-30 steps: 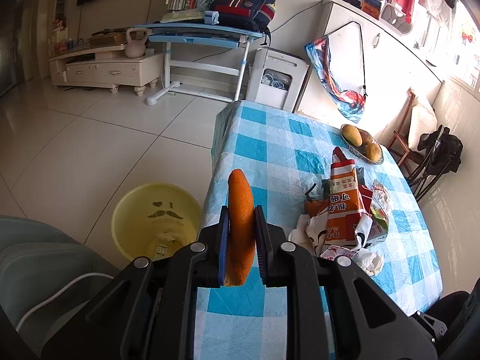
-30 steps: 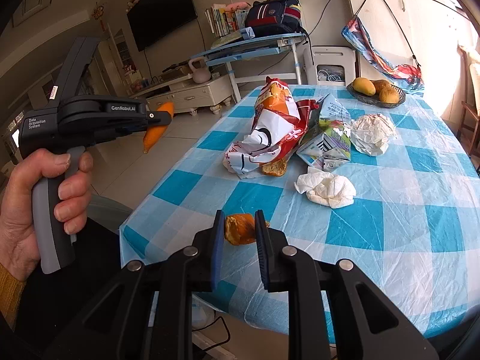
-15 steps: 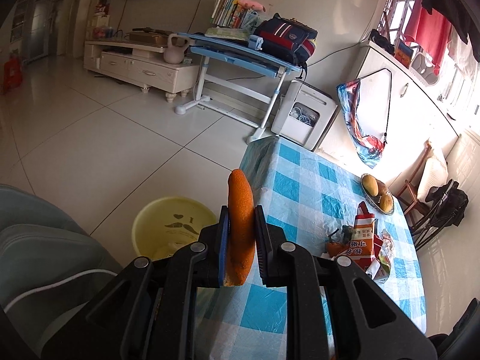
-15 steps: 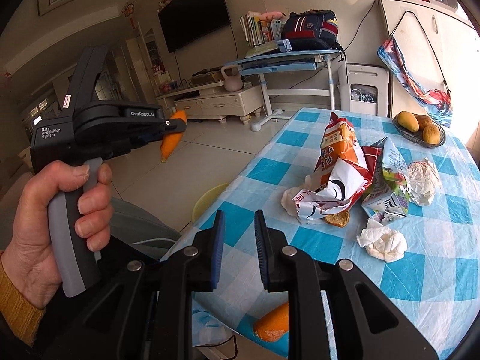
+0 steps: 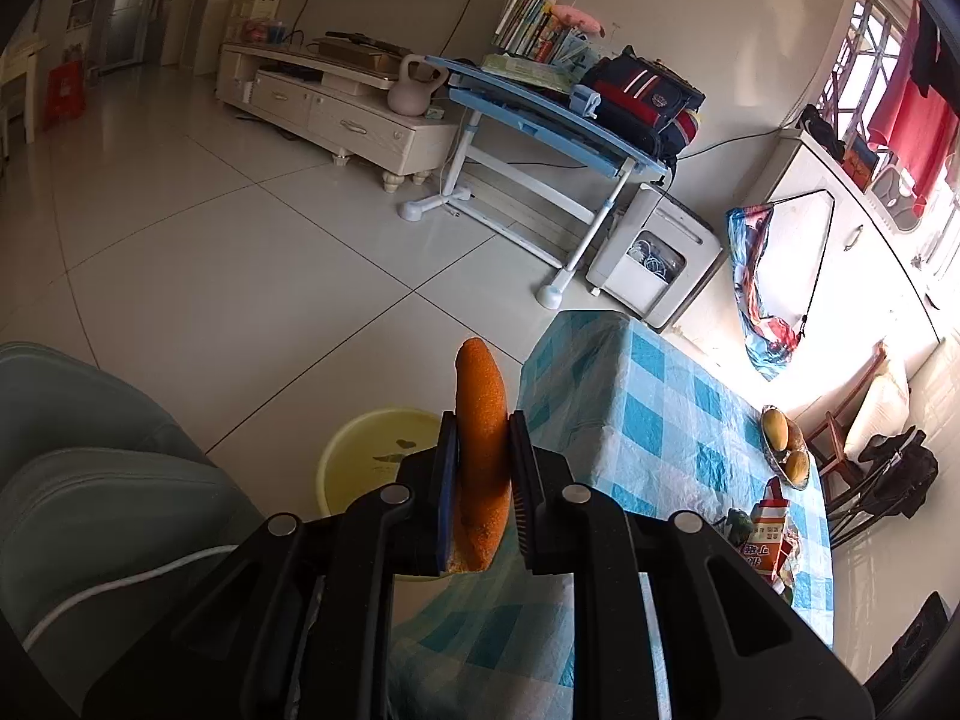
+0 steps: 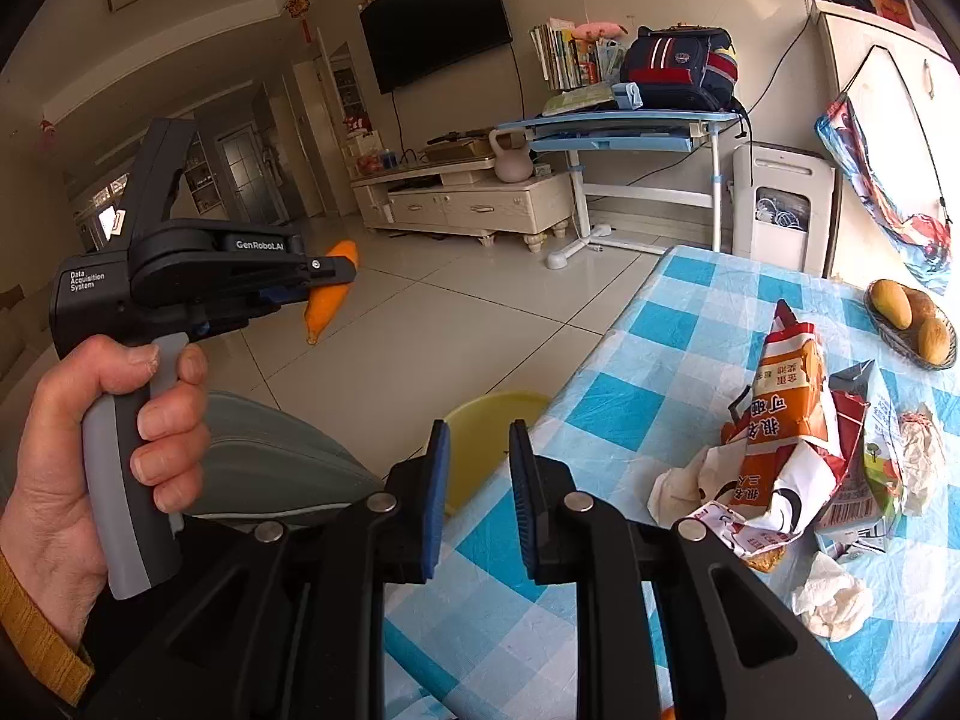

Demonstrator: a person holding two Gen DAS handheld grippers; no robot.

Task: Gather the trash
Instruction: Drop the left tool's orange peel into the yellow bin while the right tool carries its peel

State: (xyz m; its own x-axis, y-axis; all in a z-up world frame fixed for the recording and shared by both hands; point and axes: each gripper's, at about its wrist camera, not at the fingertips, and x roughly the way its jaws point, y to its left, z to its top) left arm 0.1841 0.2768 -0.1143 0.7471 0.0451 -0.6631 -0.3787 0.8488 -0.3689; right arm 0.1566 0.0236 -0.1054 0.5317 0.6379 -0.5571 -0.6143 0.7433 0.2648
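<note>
**Peel clamped in left claw, above bin**

Peel (image 5: 480, 450) sits upright between the left claw (image 5: 480, 474) pads, over the floor just beside the desk (image 5: 660, 420) edge; yellow bin (image 5: 366, 450) below. Right claw (image 6: 478, 492) released, nothing between its pads, bin showing through the gap. Wrappers (image 6: 780, 438), carton (image 6: 864, 468) and tissues (image 6: 834, 600) lie on the desk at right.

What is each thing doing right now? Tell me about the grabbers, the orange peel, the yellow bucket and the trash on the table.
Left gripper: shut on the orange peel.
Orange peel: held upright, off the table.
Right gripper: open, holding nothing.
Yellow bucket: on the floor beside the table, open on top.
Snack bag: crumpled, lying on the table.
Carton: squashed, beside the bag.
Tissue: wadded up on the tablecloth.
</note>
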